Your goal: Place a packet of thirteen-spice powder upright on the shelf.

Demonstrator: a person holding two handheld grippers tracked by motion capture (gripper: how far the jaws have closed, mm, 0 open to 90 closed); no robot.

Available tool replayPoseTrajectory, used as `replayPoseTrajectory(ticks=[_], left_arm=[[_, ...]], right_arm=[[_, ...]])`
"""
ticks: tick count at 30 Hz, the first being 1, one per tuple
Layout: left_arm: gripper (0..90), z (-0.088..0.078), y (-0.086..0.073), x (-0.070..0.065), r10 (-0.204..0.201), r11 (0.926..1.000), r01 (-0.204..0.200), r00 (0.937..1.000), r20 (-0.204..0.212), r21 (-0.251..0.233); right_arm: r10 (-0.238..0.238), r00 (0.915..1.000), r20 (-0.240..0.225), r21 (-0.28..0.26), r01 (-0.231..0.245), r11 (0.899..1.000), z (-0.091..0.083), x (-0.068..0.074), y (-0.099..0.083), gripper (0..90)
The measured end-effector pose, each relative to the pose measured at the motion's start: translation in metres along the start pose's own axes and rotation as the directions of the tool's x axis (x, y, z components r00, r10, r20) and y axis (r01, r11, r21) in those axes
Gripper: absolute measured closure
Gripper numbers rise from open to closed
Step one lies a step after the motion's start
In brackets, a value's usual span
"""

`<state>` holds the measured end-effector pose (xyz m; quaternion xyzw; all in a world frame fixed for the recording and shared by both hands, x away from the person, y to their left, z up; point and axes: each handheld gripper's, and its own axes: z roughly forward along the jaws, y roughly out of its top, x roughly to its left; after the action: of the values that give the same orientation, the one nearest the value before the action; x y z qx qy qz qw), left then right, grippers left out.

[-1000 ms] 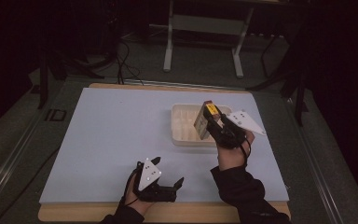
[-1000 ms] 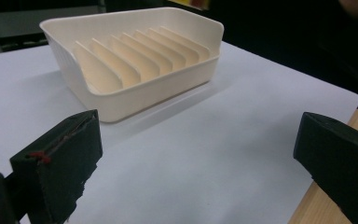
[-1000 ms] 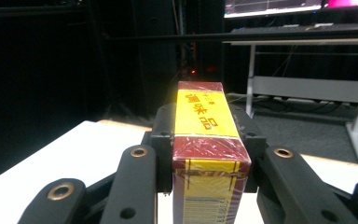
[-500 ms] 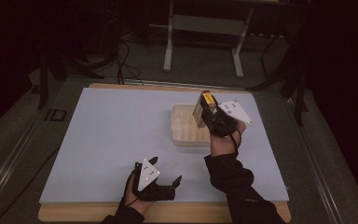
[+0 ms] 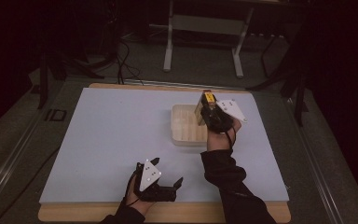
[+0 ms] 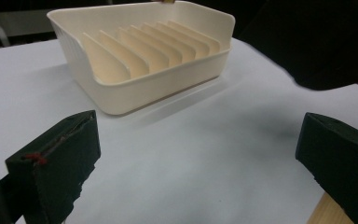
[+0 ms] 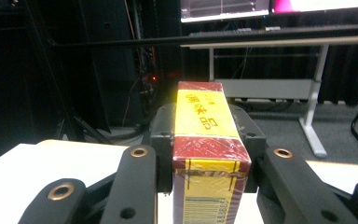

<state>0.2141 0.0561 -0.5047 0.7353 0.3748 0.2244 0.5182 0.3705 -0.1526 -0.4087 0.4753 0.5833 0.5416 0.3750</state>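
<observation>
High view: the right gripper [image 5: 208,108] holds a yellow-and-red box [image 5: 205,103] above the far right part of the cream slotted tray [image 5: 182,136], which stands on the pale blue mat [image 5: 107,140]; the left gripper [image 5: 165,186] rests near the table's front edge, well apart from the tray, its jaws spread wide with nothing between them, as the left gripper view confirms. Right gripper view: the jaws are clamped on the two broad sides of the box [image 7: 208,154], which stands upright between them. The step in hand appears to be seating the box in a slot; done well, its narrow edge would be aligned parallel to the dividers [image 6: 142,49], lowered straight into one gap, and released only once the base is supported. Which slot lies beneath the box cannot be told, since hand and gripper cover that part of the tray. The box's lower end is cut off in the right gripper view, and its print is too small to read.
</observation>
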Motion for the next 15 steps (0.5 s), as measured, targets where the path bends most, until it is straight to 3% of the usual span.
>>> replayPoseTrajectory(ticks=[4, 15], left_arm=[[0.3, 0.000, 0.000, 0.000, -0.007, 1.0000, 0.007, 0.9999, -0.012, -0.001], [0.3, 0.000, -0.001, 0.001, -0.012, 0.9999, 0.012, 0.9998, 0.016, 0.001]], right_arm=[[0.020, 0.9998, 0.002, 0.027, -0.020, 0.999, 0.008, -0.001, -0.011, 67.7], [0.057, 0.9979, 0.031, 0.049, -0.058, 0.997, 0.016, -0.009, -0.025, 67.8]])
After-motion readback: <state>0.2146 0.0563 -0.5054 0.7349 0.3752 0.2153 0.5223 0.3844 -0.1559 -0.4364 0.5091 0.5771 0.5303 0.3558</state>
